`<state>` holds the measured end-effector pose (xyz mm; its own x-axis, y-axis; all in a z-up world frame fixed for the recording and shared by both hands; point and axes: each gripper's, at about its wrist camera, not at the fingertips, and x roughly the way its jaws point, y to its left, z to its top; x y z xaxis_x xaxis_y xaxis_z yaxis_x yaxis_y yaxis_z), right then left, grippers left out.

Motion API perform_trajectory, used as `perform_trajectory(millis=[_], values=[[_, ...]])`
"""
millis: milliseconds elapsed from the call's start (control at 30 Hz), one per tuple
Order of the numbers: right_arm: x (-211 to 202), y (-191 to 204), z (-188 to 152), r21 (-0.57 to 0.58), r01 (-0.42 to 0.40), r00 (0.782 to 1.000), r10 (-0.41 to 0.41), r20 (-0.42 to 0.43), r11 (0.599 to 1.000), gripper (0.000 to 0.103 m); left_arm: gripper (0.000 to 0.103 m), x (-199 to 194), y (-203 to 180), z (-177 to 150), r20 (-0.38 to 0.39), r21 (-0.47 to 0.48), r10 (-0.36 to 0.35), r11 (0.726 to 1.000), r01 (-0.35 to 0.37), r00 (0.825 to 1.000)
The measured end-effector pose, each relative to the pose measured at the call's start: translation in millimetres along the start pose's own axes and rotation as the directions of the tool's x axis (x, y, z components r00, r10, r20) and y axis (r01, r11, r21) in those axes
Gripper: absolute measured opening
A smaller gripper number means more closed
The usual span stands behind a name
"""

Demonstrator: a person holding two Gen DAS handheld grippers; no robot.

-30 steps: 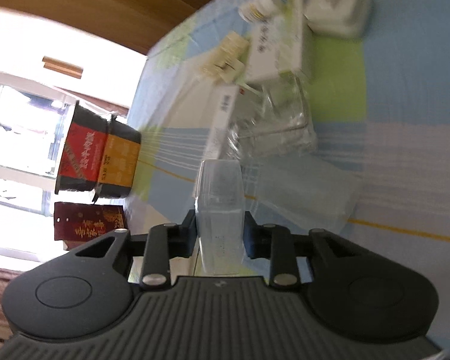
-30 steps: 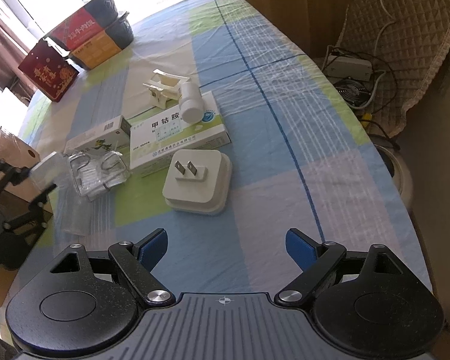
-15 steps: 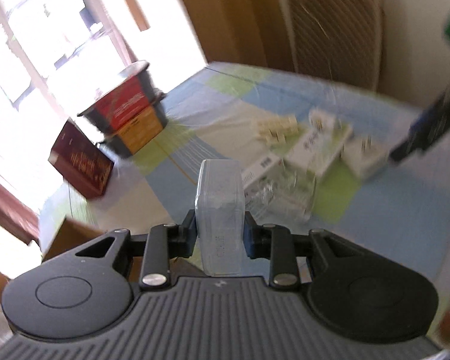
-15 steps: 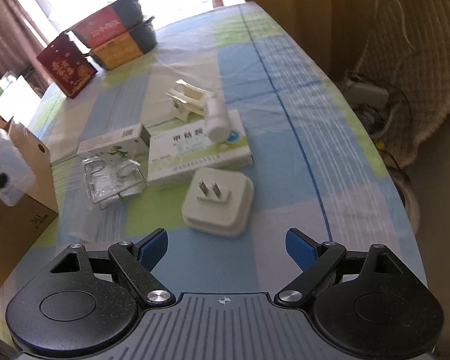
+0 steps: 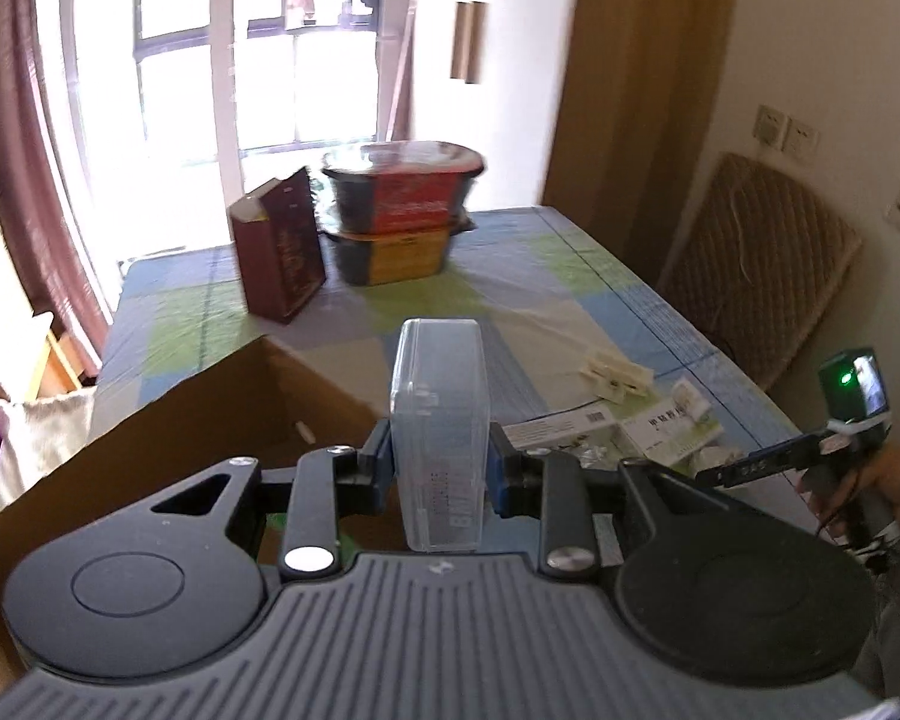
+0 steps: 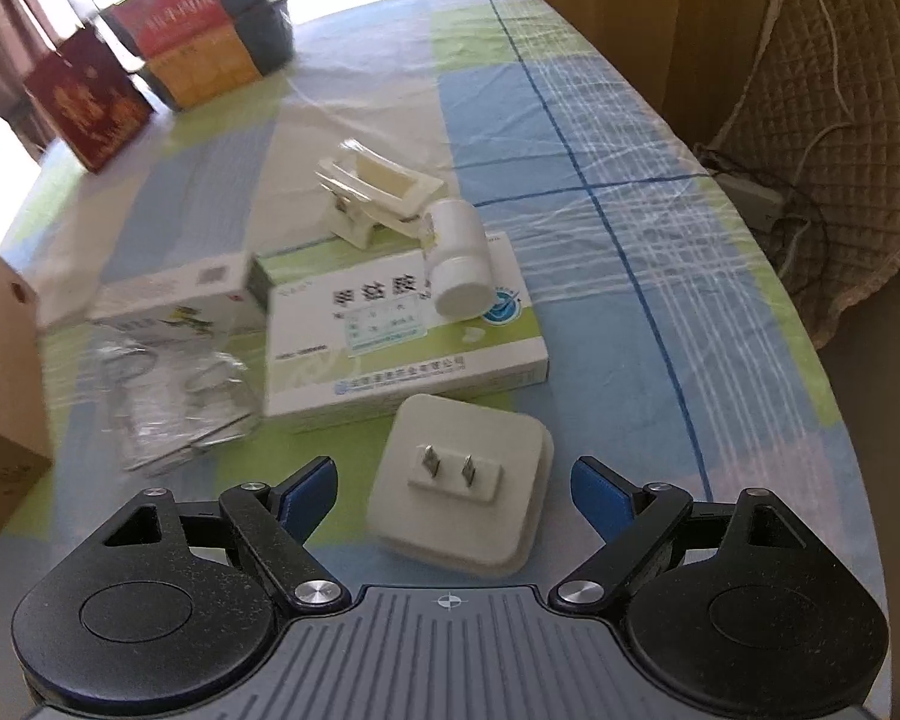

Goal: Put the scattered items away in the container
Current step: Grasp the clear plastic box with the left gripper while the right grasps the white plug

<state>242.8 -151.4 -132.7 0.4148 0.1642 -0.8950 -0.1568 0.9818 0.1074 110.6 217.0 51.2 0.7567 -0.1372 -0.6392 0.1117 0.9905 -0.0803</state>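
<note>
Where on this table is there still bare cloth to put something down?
Bare cloth runs along the right edge of the table, beside the big medicine box, and between the white clip and the stacked tubs. It is crowded from the white plug adapter across to the crinkled clear packaging by the cardboard box.

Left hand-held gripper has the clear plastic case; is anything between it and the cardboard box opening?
Nothing visible. The left hand-held gripper holds the clear plastic case upright, right at the cardboard box, whose open top shows no flap or item across it.
</note>
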Motion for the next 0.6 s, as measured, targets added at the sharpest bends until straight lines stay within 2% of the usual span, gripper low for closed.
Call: perform_trajectory(millis=[67,100,133,200,467,600], values=[[7,4,-1,-0.017,0.035,0.999,-0.035,-0.012,0.999,0.09,0.026,-6,10,-3,0.001,-0.022,0.017,1.0,-0.017,1.0],[8,7,-2,-0.031,0.056,0.998,-0.056,-0.011,0.998,0.086,0.026,-9,14,-5,0.001,-0.033,0.026,0.999,-0.026,1.0],[10,9,-4,-0.046,0.077,0.997,-0.077,-0.011,0.996,0.075,0.026,-11,20,-7,0.001,-0.045,0.032,0.998,-0.032,0.999],[10,13,-5,-0.085,0.085,0.996,-0.086,-0.004,0.993,0.071,0.026,-16,29,-11,0.0,-0.069,0.04,0.997,-0.04,0.999],[1,15,-17,-0.091,0.056,0.995,-0.063,-0.073,0.994,0.07,0.026,-36,66,-27,-0.012,-0.157,0.074,0.985,-0.075,0.997],[-14,19,-21,-0.076,-0.019,0.996,0.012,-0.085,0.997,0.07,0.026,-42,84,-35,-0.034,-0.198,0.094,0.975,-0.099,0.995]])
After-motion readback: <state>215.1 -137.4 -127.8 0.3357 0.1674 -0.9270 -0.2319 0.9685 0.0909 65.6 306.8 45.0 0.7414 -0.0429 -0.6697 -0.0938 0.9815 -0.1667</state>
